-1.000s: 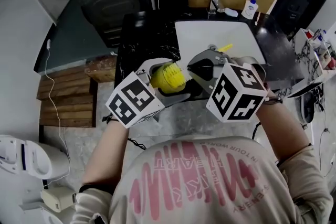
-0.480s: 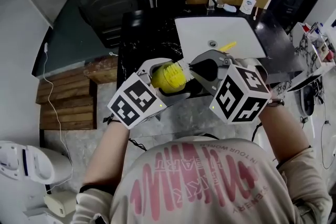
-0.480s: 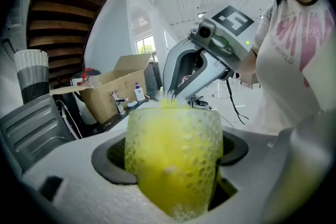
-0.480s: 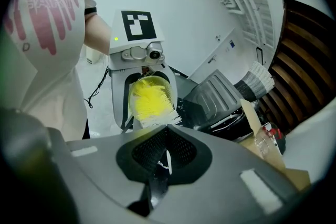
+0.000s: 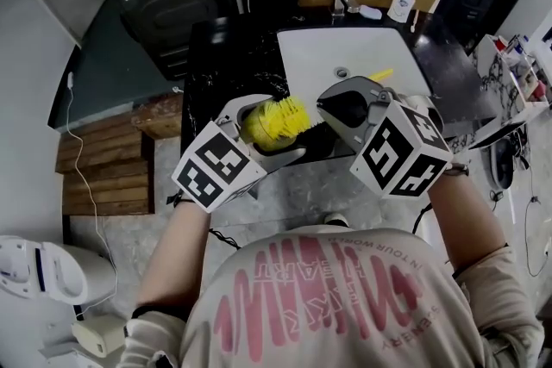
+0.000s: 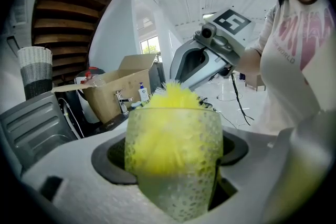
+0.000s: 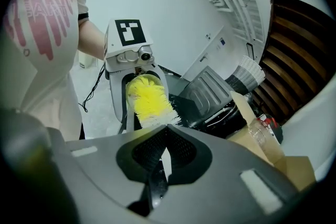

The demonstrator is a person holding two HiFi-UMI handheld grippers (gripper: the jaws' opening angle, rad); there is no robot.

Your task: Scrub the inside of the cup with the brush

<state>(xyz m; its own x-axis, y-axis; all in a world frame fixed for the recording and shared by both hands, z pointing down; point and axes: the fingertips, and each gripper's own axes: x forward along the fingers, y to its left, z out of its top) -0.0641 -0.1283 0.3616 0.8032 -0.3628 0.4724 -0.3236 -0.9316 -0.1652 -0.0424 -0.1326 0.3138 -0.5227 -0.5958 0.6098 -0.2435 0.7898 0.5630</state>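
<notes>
Yellow bristles of the brush (image 6: 173, 128) fill the upper part of the cup (image 6: 177, 176), a pebbled clear glass. The left gripper (image 5: 272, 134) clamps it round the body with its jaws, off the surface, mouth turned toward 2 o'clock in the head view. The right gripper (image 5: 326, 109), at 3 o'clock of the cup, has its jaws closed tight on the brush's thin stem. The yellow handle end points back toward 1 o'clock over the white sink (image 5: 345, 52). Some tufts stand proud of the rim, and the cup's bottom looks unreached. To scrub well, I judge the brush should go deeper along the cup's own axis, then twist and stroke in and out against the wall. Pushing off-axis could lever the smooth glass out of the left jaws, and the slim stem may swivel in the right ones.
</notes>
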